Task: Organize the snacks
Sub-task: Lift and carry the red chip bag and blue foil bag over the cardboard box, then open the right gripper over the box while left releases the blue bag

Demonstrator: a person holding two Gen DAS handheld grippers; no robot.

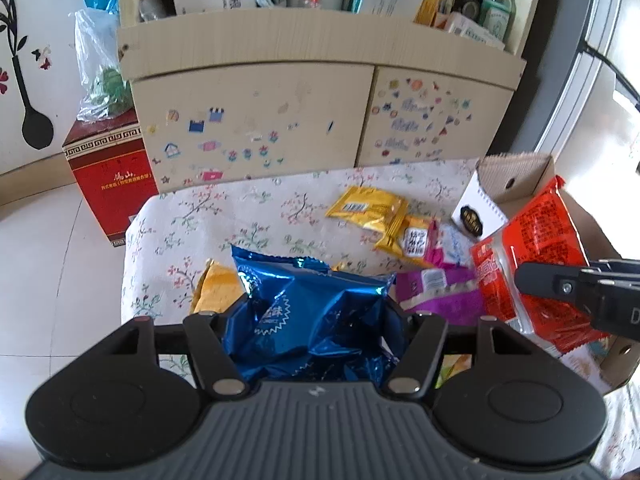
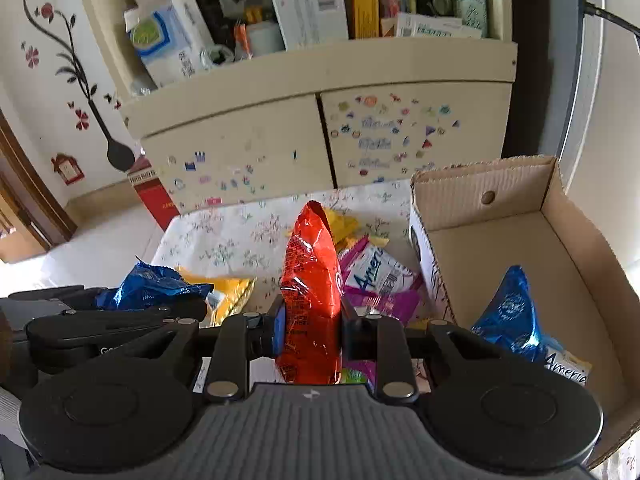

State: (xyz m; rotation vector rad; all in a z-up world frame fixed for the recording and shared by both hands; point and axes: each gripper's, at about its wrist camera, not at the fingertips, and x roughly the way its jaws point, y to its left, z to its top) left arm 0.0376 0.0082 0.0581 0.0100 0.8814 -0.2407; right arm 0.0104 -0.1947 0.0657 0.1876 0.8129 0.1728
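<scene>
While I look along my left gripper, its jaws are clamped on a crumpled blue foil snack bag, which fills the gap between the two fingers and is lifted above the floral tablecloth. Just behind it on the cloth lies a yellow packet, and further back a gold packet beside a smaller yellow one. A purple packet lies to the right of the blue bag, next to a pink-and-white one.

From my right wrist view, the right gripper is clenched tight on a red snack bag, gripped near its lower part so that the bag stands up between the fingers. It hangs over the pile of packets on the table, just left of the open cardboard box. Inside that box a second blue foil bag leans near the front, touching a white packet with blue lettering.

In the left wrist view the red bag shows at the right edge, in front of the box's corner. Beyond the table stands a cream cabinet covered in small stickers, with a red carton on the floor beside it.
</scene>
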